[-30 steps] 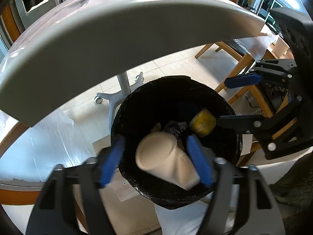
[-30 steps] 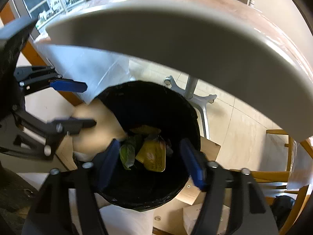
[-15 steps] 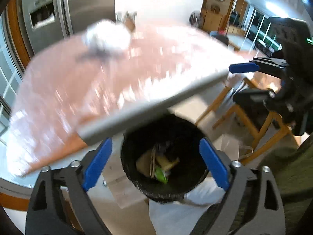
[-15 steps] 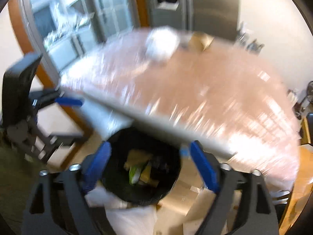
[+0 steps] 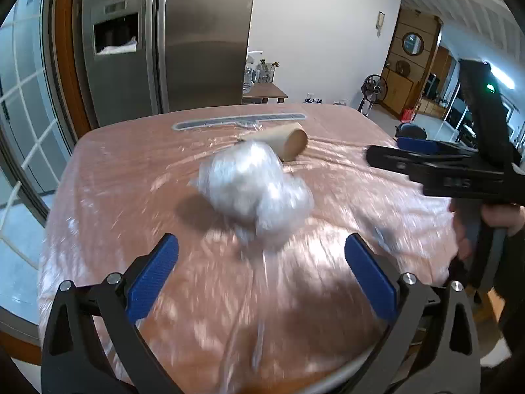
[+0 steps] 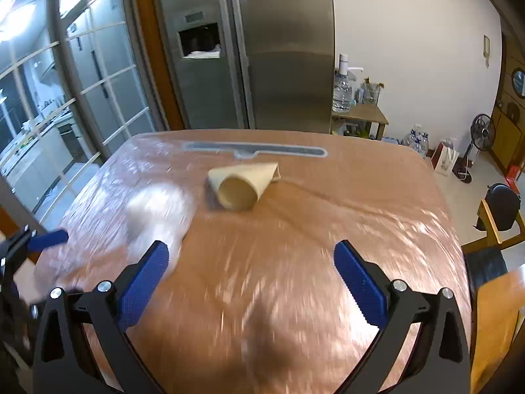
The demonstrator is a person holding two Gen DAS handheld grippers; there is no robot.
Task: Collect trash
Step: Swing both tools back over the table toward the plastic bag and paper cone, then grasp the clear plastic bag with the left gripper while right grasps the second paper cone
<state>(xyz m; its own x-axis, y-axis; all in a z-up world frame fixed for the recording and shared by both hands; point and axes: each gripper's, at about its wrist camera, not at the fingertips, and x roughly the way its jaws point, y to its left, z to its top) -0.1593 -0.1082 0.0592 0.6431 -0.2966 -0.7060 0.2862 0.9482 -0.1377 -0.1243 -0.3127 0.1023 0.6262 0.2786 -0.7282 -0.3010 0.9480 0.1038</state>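
A crumpled clear plastic wad (image 5: 256, 190) lies mid-table on the pink plastic-covered table (image 5: 131, 170), just ahead of my open, empty left gripper (image 5: 262, 272). Behind it lies a tan paper cone (image 5: 282, 141) on its side. In the right wrist view the cone (image 6: 242, 185) lies ahead of my open, empty right gripper (image 6: 251, 282), and the plastic wad (image 6: 157, 216) shows blurred at the left. The right gripper (image 5: 436, 167) appears at the right of the left wrist view; the left gripper's blue fingertip (image 6: 47, 238) shows at the far left of the right wrist view.
A grey strip (image 6: 256, 149) lies under the cover at the table's far side. A steel fridge (image 6: 262, 49) stands behind, a small side table with bottles (image 6: 357, 115) to its right. A wooden chair (image 6: 498, 229) stands at the table's right edge.
Both grippers rose from over the black trash bin under the table to above the tabletop. The left gripper let go of a paper cup into the bin and opened wider.
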